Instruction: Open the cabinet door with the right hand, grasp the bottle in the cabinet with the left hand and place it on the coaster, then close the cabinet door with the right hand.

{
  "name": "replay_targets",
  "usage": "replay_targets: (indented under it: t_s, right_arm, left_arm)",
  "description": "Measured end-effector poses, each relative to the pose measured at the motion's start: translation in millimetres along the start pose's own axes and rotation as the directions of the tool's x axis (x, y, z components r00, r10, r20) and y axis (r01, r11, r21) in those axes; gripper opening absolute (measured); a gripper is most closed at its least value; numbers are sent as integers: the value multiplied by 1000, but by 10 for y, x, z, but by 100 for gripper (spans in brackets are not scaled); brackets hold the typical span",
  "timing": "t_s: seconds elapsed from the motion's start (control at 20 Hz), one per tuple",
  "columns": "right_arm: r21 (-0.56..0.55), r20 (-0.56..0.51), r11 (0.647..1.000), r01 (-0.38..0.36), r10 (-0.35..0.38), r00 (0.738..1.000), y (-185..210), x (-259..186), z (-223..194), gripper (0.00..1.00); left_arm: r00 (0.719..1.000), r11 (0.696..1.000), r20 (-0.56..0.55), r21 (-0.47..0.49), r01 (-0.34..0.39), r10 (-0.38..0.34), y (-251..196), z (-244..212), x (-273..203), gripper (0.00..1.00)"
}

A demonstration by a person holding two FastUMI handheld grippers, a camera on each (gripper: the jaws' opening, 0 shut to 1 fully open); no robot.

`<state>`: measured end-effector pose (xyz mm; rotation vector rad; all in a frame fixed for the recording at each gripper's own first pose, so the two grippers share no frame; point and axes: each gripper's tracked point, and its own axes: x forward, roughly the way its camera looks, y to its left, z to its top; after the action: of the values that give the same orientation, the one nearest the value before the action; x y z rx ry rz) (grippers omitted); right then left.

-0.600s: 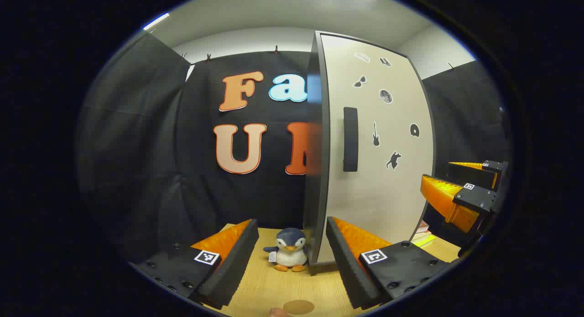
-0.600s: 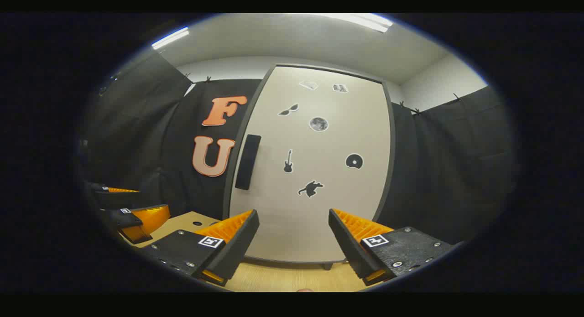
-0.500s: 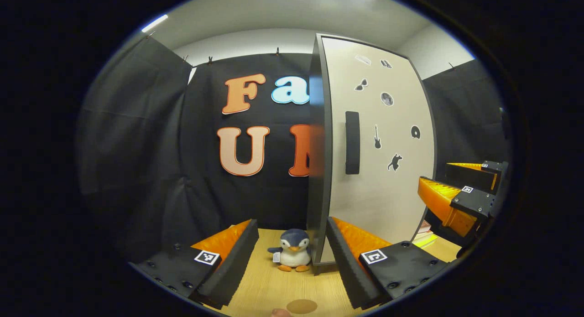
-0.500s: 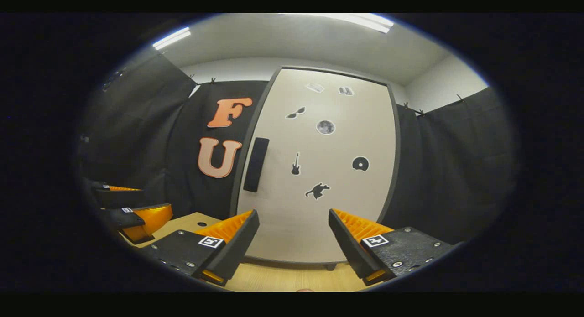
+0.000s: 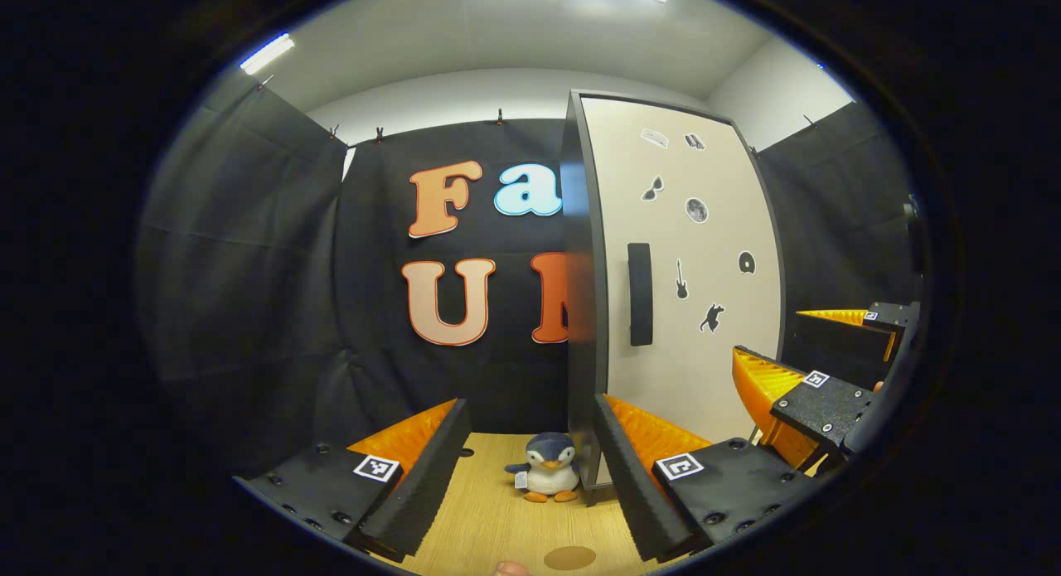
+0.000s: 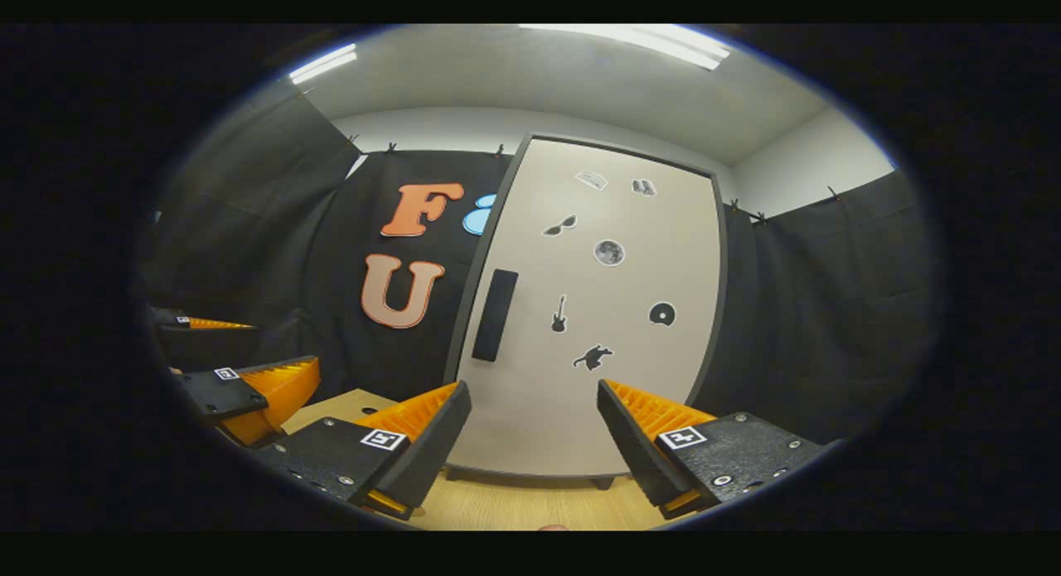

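Wood-grain table [image 5: 489, 518] lies under both grippers. Left gripper [image 5: 530, 468]: jaws spread, nothing held, aimed at the penguin [image 5: 549, 478] beside the cabinet's edge. Right gripper [image 6: 535, 443]: jaws spread, nothing held, facing the door [image 6: 597, 311], well short of the handle [image 6: 495, 315]. Door appears closed; the bottle is presumably behind it, unseen. Coaster [image 5: 569, 557]: flat on the table, near the left gripper.

Risks, as judged: jaws skidding off the slim handle; the swinging door striking the penguin or the left gripper.

Left gripper view supplies penguin and coaster; right gripper view supplies the door face-on.
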<state>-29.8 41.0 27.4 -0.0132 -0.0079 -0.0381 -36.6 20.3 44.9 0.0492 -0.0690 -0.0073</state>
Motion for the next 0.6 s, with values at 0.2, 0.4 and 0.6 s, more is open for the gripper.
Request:
replay_targets:
  t_s: [0.2,0.4,0.6]
  right_arm:
    - [54,-8,999,4,-4,1000,15,-119,24,95]
    - [86,-18,996,19,-17,1000,-12,-80,19,95]
    - [145,-12,989,9,-7,1000,28,120,61,95]
  left_arm:
    - [1000,999,-7,-31,16,-16,87,-29,-41,96]
    - [999,999,-23,-46,25,-26,157,-83,-32,99]
    - [1000,999,-19,-31,19,-20,238,-58,20,96]
